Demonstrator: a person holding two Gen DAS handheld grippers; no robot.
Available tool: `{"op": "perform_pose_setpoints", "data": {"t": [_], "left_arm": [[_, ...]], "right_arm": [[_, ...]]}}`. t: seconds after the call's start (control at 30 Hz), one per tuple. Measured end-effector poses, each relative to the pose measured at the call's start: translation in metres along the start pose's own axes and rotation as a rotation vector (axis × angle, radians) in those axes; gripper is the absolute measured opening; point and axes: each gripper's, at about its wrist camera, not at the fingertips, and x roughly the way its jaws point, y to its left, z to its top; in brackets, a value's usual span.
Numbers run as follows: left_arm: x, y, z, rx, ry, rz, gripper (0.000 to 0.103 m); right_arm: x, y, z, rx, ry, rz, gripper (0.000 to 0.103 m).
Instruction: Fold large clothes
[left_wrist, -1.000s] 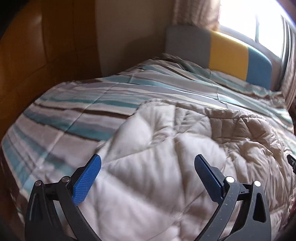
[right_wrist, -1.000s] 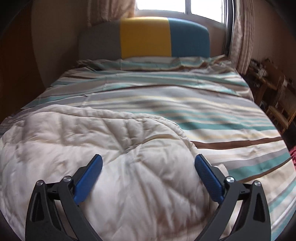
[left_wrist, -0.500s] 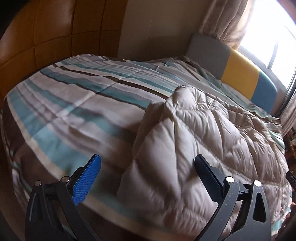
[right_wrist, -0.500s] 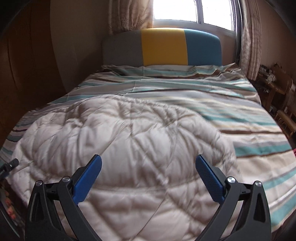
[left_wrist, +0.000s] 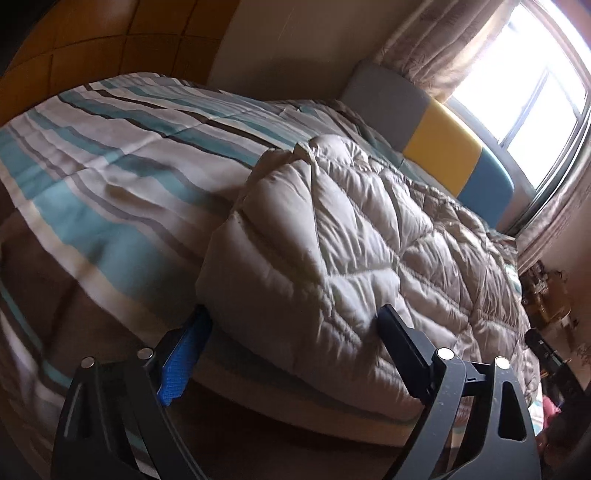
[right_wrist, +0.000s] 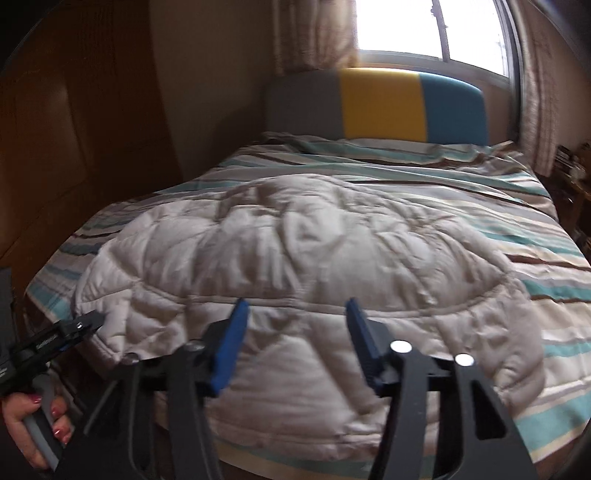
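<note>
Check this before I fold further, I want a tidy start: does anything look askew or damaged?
No damage shows. The puffy beige garment lies rumpled and overhangs the foot edge of the striped bed cover, not flat or squared. Otherwise nothing stands out.

Ahead of the right claw (right_wrist: 295, 343), with its blue pads (right_wrist: 229, 350), lies a cream quilted jacket (right_wrist: 295, 251). Beyond it, bedding (right_wrist: 517, 236) striped teal, brown and white; farther off, a headboard (right_wrist: 380, 107) of grey, yellow, blue panels.
</note>
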Motion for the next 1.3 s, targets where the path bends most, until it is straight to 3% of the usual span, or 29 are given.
{"op": "perform_pose_setpoints", "data": {"t": [0.2, 0.43, 0.6, 0.77, 0.83, 0.9, 1.07, 1.17, 1.3], "left_arm": [[0.005, 0.008, 0.000, -0.052, -0.021, -0.022, 0.090], [0.008, 0.007, -0.017, -0.101, -0.070, -0.041, 0.090], [0.017, -0.009, -0.018, -0.076, -0.051, -0.101, 0.090], [0.028, 0.007, -0.002, -0.236, -0.080, -0.167, 0.090], [0.029, 0.012, 0.004, -0.293, -0.097, -0.186, 0.086], [0.033, 0.017, 0.008, -0.322, -0.087, -0.177, 0.068], [0.030, 0.012, 0.012, -0.346, -0.101, -0.195, 0.043], [0.014, -0.008, 0.017, -0.282, -0.156, -0.187, 0.034], [-0.016, -0.049, 0.026, -0.118, -0.255, -0.228, 0.032]], "right_arm": [[0.028, 0.018, 0.000, -0.032, 0.049, 0.037, 0.016], [0.067, 0.014, -0.027, -0.012, 0.121, 0.020, 0.015], [0.078, 0.014, -0.034, -0.020, 0.132, 0.009, 0.015], [0.076, 0.011, -0.036, -0.017, 0.126, 0.014, 0.015], [0.074, 0.010, -0.037, -0.019, 0.124, 0.013, 0.015], [0.072, 0.011, -0.038, -0.022, 0.121, 0.009, 0.015], [0.070, 0.018, -0.040, -0.040, 0.118, -0.012, 0.015], [0.069, 0.020, -0.042, -0.046, 0.118, -0.022, 0.015], [0.068, 0.022, -0.041, -0.042, 0.120, -0.032, 0.015]]}}
